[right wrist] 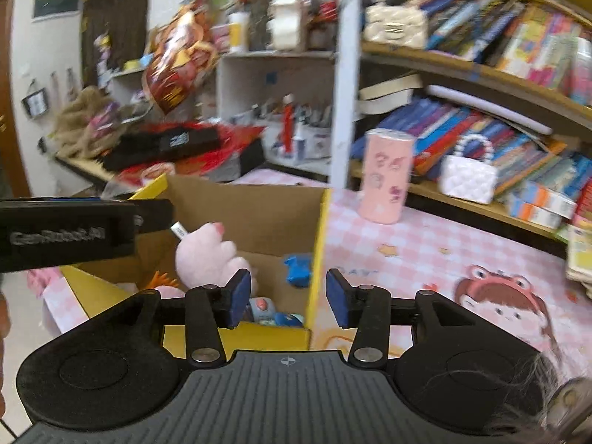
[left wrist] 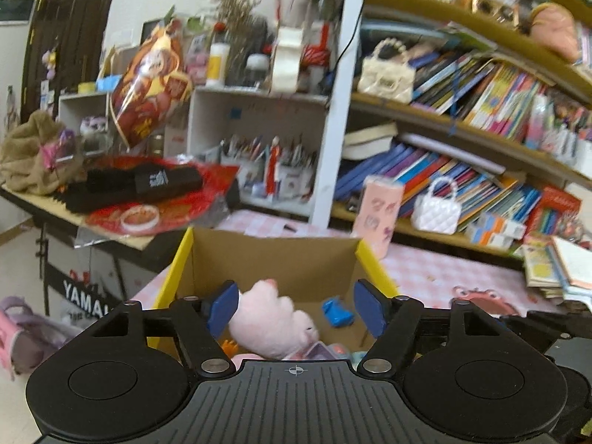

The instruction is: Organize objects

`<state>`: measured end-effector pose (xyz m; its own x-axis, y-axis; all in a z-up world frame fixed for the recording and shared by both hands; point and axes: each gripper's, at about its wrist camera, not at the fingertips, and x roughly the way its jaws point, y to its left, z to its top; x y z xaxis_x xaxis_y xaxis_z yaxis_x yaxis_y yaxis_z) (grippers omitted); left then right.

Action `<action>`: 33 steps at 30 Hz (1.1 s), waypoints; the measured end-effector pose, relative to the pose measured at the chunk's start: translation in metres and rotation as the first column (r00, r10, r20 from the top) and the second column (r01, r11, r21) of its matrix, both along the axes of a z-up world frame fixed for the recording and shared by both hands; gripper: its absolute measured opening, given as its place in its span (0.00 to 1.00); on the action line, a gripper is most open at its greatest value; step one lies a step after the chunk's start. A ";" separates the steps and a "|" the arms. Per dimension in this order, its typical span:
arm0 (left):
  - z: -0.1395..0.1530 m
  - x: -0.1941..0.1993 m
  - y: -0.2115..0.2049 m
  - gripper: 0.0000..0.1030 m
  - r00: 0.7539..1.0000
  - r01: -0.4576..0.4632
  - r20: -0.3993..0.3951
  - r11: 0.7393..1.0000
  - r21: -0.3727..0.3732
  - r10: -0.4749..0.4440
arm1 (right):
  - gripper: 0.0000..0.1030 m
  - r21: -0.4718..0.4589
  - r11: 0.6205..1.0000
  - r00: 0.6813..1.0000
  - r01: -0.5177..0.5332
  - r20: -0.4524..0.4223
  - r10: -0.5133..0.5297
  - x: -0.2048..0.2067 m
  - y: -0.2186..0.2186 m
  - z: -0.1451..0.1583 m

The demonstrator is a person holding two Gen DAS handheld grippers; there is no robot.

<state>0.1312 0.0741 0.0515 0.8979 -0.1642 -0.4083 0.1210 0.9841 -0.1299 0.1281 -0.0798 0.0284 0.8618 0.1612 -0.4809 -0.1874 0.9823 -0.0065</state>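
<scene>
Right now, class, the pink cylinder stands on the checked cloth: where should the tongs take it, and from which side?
Take the pink cylinder around its middle, coming level from the front. It stands upright, with round, even sides, bare cloth before it and a shelf close behind.

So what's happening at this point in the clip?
A person with two handheld grippers is sorting toys into a cardboard box on a pink checked table. A pink plush and a small blue toy already lie inside. The left gripper hovers open over the plush; the right gripper is open and empty at the box's edge. A pink can stands outside.
</scene>
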 end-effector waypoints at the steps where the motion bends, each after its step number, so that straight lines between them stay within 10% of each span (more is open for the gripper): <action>1: 0.001 -0.006 0.000 0.69 1.000 0.008 0.007 1.000 -0.002 -0.008 | 0.41 0.003 1.000 1.000 0.020 0.000 -0.020 -0.006 -0.003 0.001; 12: -0.028 -0.067 -0.005 0.70 0.993 0.078 -0.092 0.997 0.009 -0.076 | 0.41 0.018 0.970 0.967 0.243 -0.088 -0.241 -0.085 -0.022 -0.018; 24: -0.066 -0.121 -0.034 0.78 0.960 0.177 -0.229 0.982 0.060 -0.159 | 0.41 -0.016 0.880 0.863 0.474 -0.188 -0.468 -0.172 -0.041 -0.056; 33: -0.069 -0.142 -0.061 0.87 0.936 0.272 -0.256 0.958 0.091 -0.241 | 0.66 -0.018 0.825 0.804 0.565 -0.209 -0.556 -0.199 -0.057 -0.059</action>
